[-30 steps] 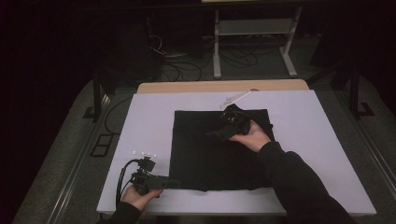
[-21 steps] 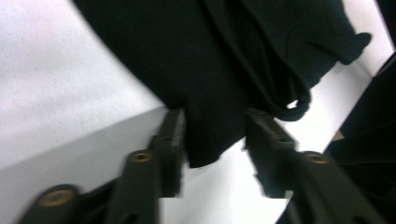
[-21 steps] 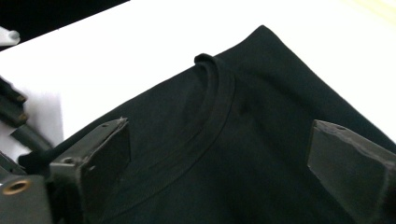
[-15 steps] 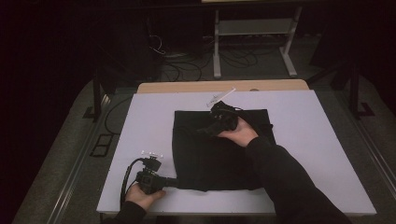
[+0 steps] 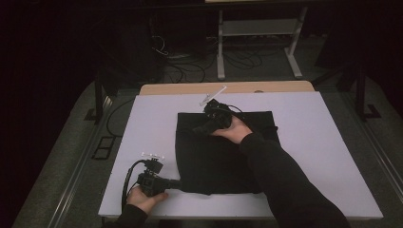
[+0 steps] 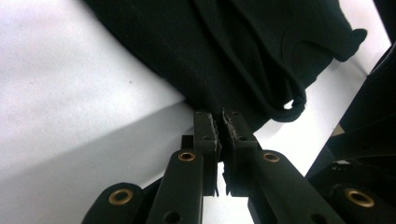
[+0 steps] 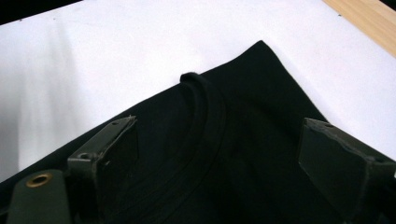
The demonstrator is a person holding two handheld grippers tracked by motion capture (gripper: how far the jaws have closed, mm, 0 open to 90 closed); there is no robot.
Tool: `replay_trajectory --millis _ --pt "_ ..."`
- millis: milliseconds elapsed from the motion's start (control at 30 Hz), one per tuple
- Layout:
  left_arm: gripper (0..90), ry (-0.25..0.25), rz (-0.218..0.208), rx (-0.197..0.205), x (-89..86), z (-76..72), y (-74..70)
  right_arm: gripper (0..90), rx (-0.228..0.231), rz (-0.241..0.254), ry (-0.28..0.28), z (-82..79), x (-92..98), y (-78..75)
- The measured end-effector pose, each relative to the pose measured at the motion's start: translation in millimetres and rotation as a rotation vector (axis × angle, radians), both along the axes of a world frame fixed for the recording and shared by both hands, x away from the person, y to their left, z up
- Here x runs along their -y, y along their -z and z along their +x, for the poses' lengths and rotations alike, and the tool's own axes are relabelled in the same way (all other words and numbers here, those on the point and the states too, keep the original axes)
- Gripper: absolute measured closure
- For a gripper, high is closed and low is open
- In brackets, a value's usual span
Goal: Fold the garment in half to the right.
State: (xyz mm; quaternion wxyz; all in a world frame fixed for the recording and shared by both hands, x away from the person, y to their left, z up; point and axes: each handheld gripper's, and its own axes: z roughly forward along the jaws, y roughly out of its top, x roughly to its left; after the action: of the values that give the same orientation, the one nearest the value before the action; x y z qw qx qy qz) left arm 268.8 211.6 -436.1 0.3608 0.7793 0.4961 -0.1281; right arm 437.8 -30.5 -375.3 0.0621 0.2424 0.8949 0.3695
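We take the folded black garment (image 5: 223,152) as our landmark; it lies flat on the white bench (image 5: 142,128), roughly at the middle of it.

Left gripper (image 5: 177,183): we find it at the garment's near left corner, lying low over the bench and held by the left hand (image 5: 145,198). In the left gripper view its jaws stand together, with only a thin slit between the pads, and the garment's edge (image 6: 219,105) sits right at their tips. We read this as a clamp on the corner of the cloth.

Right gripper (image 5: 199,128): we find it over the garment's far left part, carried by the right hand (image 5: 235,130). In the right gripper view its jaws stand wide apart, one at each side of the ribbed collar (image 7: 205,107), and have just been closing slightly. Only flat fabric lies below and between them; the pads grip nothing.

Beyond the garment's far edge, a strip of bare wood (image 5: 228,88) borders the bench.
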Motion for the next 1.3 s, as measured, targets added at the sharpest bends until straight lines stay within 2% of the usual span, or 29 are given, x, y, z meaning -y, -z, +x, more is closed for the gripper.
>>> replay_trajectory --millis 333,500,600,733,800,1000,1200,1300 --pt "83.7 0.012 -0.010 0.002 -0.1 1.1 -0.8 13.5 0.030 -0.042 0.023 12.5 -6.8 -4.3" --pt "83.6 0.020 -0.013 0.001 -0.3 2.2 -0.9 13.9 0.066 -0.096 0.016 19.0 -12.6 -6.5" --pt "83.6 0.029 -0.011 0.003 -0.8 2.6 -0.6 14.2 0.070 -0.093 0.013 21.6 -17.0 -8.0" --pt "83.5 0.029 -0.022 0.002 -1.5 2.4 0.1 16.0 0.109 -0.113 0.016 24.0 -24.9 -8.3" --pt "83.5 0.029 -0.026 0.003 -2.4 2.1 -0.4 16.3 0.114 -0.117 0.016 26.4 -29.2 -7.2" --pt "83.0 0.035 -0.029 0.009 -3.9 1.9 -0.6 18.5 0.153 -0.184 -0.002 35.6 -40.4 -3.5" --pt "83.1 0.032 -0.038 0.011 -5.1 1.2 -0.5 21.5 0.146 -0.211 0.008 44.3 -49.9 0.2" --pt "83.2 0.030 -0.043 0.013 -5.4 1.0 -1.1 25.2 0.188 -0.247 0.006 46.1 -56.4 3.2"
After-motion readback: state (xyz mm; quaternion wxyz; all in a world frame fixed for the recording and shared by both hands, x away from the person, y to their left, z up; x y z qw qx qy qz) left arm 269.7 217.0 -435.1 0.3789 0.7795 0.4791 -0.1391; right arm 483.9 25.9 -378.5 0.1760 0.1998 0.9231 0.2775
